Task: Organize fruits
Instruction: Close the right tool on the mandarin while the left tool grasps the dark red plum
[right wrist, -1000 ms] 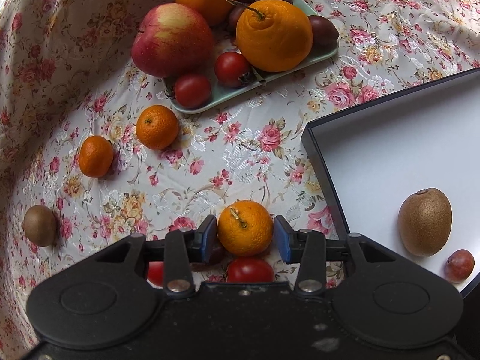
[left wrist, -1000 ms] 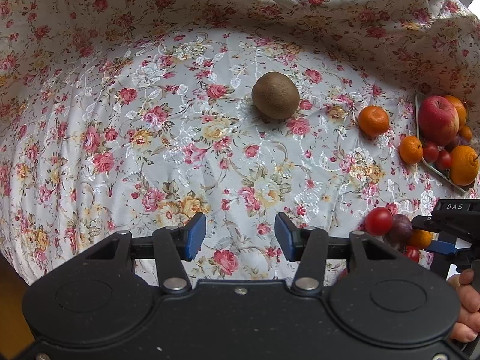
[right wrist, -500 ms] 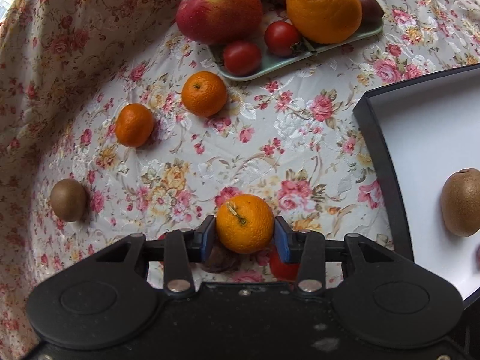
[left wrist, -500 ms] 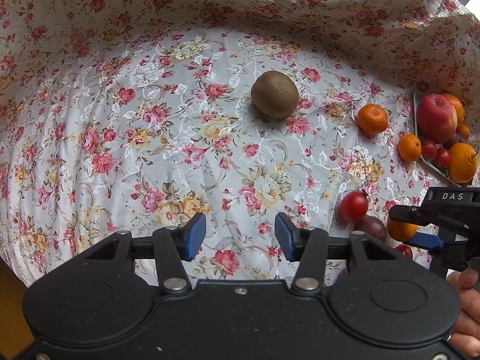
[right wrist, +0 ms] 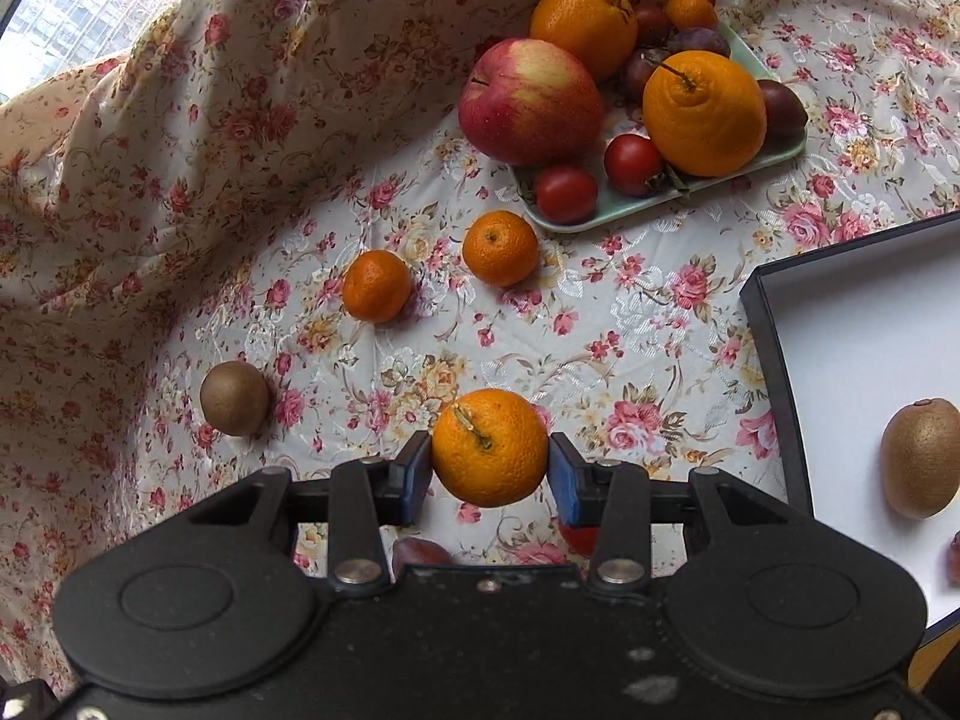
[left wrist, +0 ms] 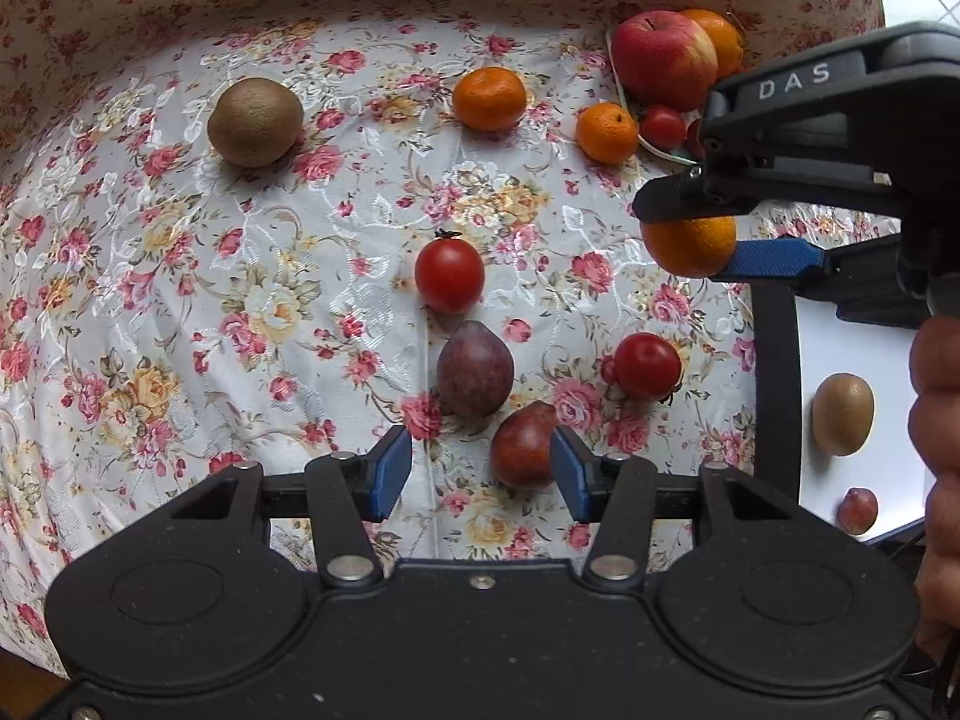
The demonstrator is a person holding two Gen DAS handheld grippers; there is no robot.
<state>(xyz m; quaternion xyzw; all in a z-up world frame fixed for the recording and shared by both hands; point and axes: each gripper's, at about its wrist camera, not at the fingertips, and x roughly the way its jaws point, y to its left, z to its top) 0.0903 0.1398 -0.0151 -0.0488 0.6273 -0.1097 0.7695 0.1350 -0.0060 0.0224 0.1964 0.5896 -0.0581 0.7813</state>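
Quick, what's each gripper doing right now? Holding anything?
Left gripper: open, holding nothing; a plum lies on the cloth below its gap.
Right gripper: shut on a mandarin.

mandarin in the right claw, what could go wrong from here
1. The mandarin is pinched only at its sides by the right claw, above the cloth. It is round, so it could slip and roll.
2. The box has a raised dark rim that the fruit could clip on the way in.
3. The left claw is open, one pad next to a plum, and could nudge it.
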